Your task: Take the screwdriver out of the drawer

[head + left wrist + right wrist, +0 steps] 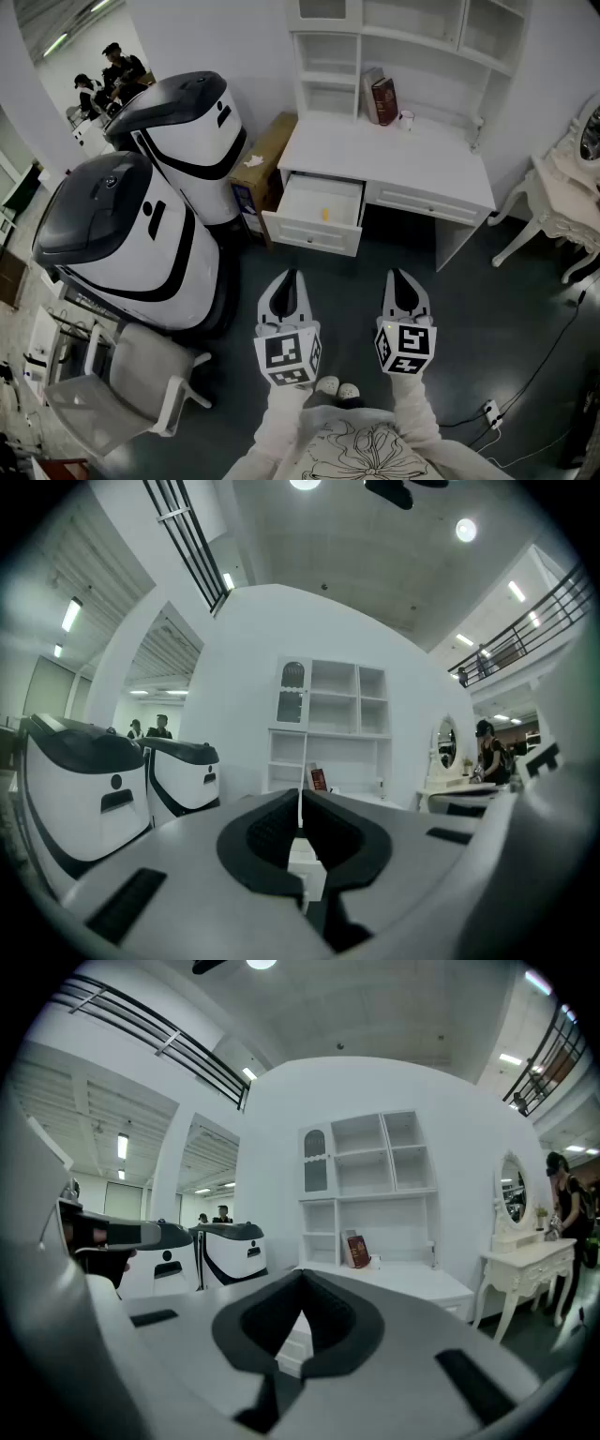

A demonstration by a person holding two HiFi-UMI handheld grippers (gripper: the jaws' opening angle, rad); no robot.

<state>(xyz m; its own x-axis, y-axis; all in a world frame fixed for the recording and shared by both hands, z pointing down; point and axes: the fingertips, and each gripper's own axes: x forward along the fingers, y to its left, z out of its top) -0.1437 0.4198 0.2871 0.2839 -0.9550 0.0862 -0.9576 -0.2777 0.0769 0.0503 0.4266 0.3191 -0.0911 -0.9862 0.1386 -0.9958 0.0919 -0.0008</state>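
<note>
Both hand-held grippers are held out side by side, well back from the white counter [403, 161]. The left hand-held gripper [292, 277] has its jaws shut tight with nothing in them. The right hand-held gripper [397, 276] is shut and empty too. The drawer [309, 234] on the counter's left side is pulled open. The screwdriver [325, 213] lies inside it and looks like a small yellow spot. Two books [379, 97] stand on the counter.
</note>
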